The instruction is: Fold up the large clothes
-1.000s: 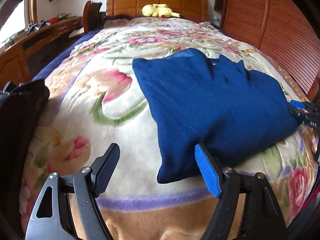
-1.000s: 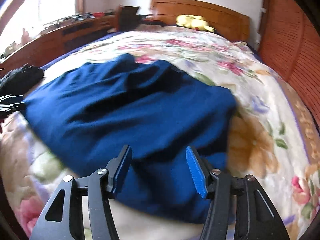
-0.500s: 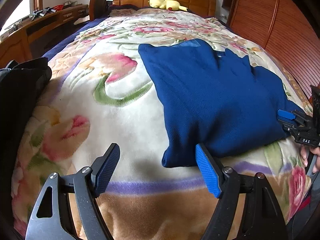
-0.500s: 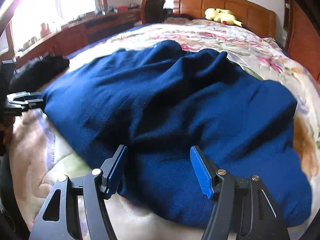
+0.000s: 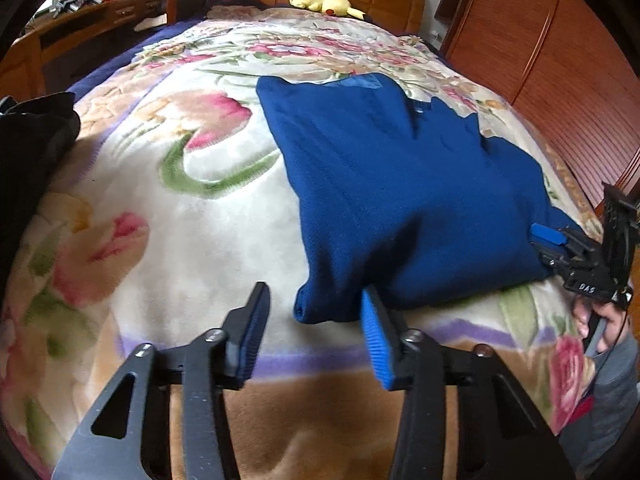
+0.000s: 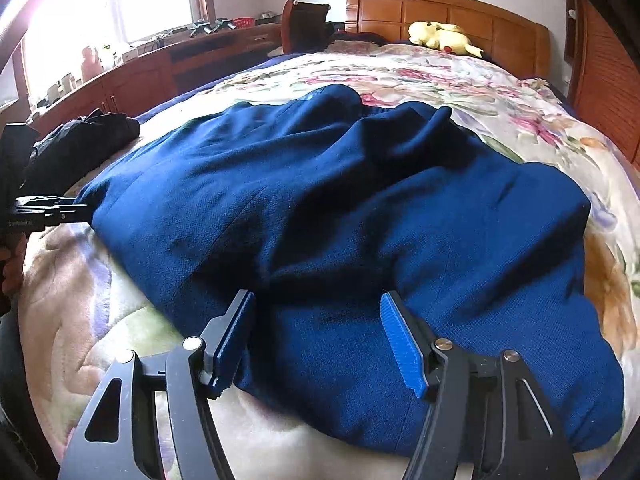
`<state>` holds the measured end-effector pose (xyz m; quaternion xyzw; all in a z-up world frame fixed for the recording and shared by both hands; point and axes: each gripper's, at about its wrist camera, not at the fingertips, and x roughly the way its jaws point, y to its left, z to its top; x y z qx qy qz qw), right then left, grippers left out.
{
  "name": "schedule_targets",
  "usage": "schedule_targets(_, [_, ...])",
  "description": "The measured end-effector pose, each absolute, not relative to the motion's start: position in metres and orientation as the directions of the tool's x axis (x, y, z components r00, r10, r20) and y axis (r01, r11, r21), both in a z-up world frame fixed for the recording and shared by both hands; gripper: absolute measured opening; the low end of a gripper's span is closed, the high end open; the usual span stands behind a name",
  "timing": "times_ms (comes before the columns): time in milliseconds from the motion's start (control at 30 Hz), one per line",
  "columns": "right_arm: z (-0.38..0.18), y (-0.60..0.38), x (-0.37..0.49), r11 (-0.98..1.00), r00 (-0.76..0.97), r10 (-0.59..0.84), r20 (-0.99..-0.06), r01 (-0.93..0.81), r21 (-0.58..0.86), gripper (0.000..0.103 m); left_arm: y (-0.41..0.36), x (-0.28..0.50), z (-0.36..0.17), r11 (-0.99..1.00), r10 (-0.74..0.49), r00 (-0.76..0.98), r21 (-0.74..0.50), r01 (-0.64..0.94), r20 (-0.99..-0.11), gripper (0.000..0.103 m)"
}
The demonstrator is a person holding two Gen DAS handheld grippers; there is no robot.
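The left gripper (image 5: 314, 322) is closing its jaws now, noticeably narrower than a second ago, and the near corner of the blue sweater (image 5: 400, 200) is sitting right between the pads; I cannot tell whether the pads are pressing on the cloth yet. The sweater itself is lying in the same spot on the floral blanket (image 5: 160, 208), partly folded, spread over the near half of the bed. Over on the other side, the right gripper (image 6: 318, 334) is hovering with jaws well apart over the sweater's near hem, a touch wider than a second back and nothing pinched between them. In the left view that right gripper is showing at the garment's far edge, a hand (image 5: 600, 320) wrapped around its handle. A dark garment (image 6: 80, 144) is piled at the bed's left edge. A yellow plush toy (image 6: 442, 38) is lying up by the wooden headboard (image 6: 448, 12), well clear of everything.
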<state>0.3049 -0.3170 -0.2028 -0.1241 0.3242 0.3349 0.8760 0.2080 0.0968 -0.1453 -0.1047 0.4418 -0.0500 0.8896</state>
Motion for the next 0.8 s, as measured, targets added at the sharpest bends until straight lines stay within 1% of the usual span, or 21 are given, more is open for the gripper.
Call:
schedule_targets(33, [-0.203,-0.317,0.305,0.745,0.565,0.507,-0.651,-0.667,0.000,0.067,0.095,0.210,-0.144,0.969,-0.202,0.599,-0.247,0.007,-0.775,0.029])
schedule_targets(67, [-0.203,-0.317,0.305,0.745,0.566,0.506,-0.651,-0.667,0.000,0.067,0.094,0.212,-0.143,0.962,-0.224,0.596,-0.273,0.008,-0.771,0.020])
schedule_targets(133, [-0.203,-0.317,0.305,0.745,0.566,0.506,-0.651,-0.667,-0.001,0.067,0.088,0.213,-0.131,0.961,-0.220,0.611,-0.276,0.002,-0.760,0.015])
schedule_targets(233, [-0.202,-0.317,0.304,0.745,0.565,0.505,-0.653,-0.668,-0.001,0.067,0.068,0.216,-0.098,0.979,-0.180,0.661,-0.199,0.047,-0.729,0.013])
schedule_targets(367, [-0.200,-0.317,0.301,0.749,0.572,0.494,-0.655,-0.663,-0.014,0.067,0.033,0.235,-0.050,0.983,-0.183,0.707,-0.138,0.121,-0.683,0.011])
schedule_targets(467, [-0.195,-0.325,0.301,0.745,0.554,0.513,-0.655,-0.667,0.020,0.067,-0.003,0.253,-0.022,0.979,-0.196,0.729,-0.088,0.184,-0.656,0.011])
schedule_targets(533, [-0.189,-0.340,0.301,0.753,0.552,0.537,-0.638,-0.654,0.068,0.067,-0.033,0.265,-0.006,0.965,-0.241,0.732,-0.078,0.250,-0.637,0.010])
schedule_targets(600, [-0.181,-0.357,0.298,0.776,0.584,0.524,-0.620,-0.628,0.065,0.067,-0.058,0.272,0.006,0.948,-0.286,0.726,-0.074,0.310,-0.625,0.010])
schedule_targets(700, [-0.170,-0.393,0.292,0.835,0.669,0.451,-0.591,-0.549,0.016,0.067,-0.098,0.282,0.020,0.920,-0.338,0.715,-0.055,0.388,-0.612,0.009])
schedule_targets(800, [-0.161,-0.437,0.288,0.900,0.746,0.354,-0.564,-0.436,-0.011,0.067,-0.140,0.292,0.026,0.882,-0.414,0.678,-0.083,0.464,-0.607,0.009])
